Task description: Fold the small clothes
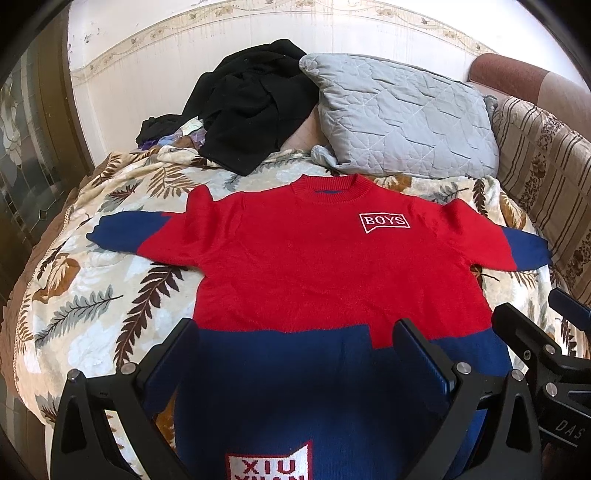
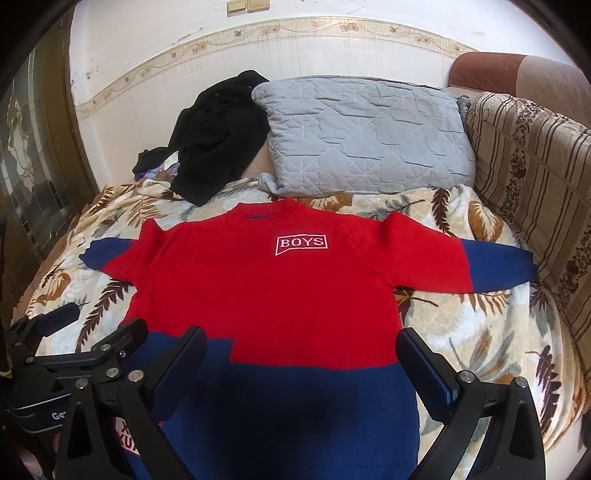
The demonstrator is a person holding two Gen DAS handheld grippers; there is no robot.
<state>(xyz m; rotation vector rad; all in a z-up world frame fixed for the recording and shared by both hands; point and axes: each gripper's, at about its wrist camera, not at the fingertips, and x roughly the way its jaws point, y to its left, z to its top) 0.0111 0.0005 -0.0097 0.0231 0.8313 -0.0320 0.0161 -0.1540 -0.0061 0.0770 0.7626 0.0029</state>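
Left hand-held gripper [image 1: 295,350]: black fingers with blue pads, spread wide, holding nothing, hovering over the navy hem at the bottom of the left wrist frame.
Right hand-held gripper [image 2: 301,358]: same deal, fingers spread and empty, lower middle of the right wrist frame, just beside the left one, over the hem's right half.
Task item: the red and navy knitted kids' sweater with a white "BOYS" patch [image 1: 295,258] lies face up and flat in the centre of both frames, both sleeves stretched out to the sides, collar pointing to the top of the frame.
Step in hand: looks like the very start to me, laid out and smoothed, no fold made yet.
Next move: I'd guess pinching a sleeve or a side edge and bringing it in over the chest; the knit is soft and thick, so grab only the top layers and not the blanket under it.
Surface: a bed under a cream fleece blanket with brown and grey leaf print [image 1: 92,288].
Room: grey quilted pillow [image 1: 402,122] upper right, crumpled black garment [image 1: 251,103] upper middle, brown striped floral cushion [image 2: 535,177] on the right edge, white wall with a floral border strip [image 2: 258,33] across the top.
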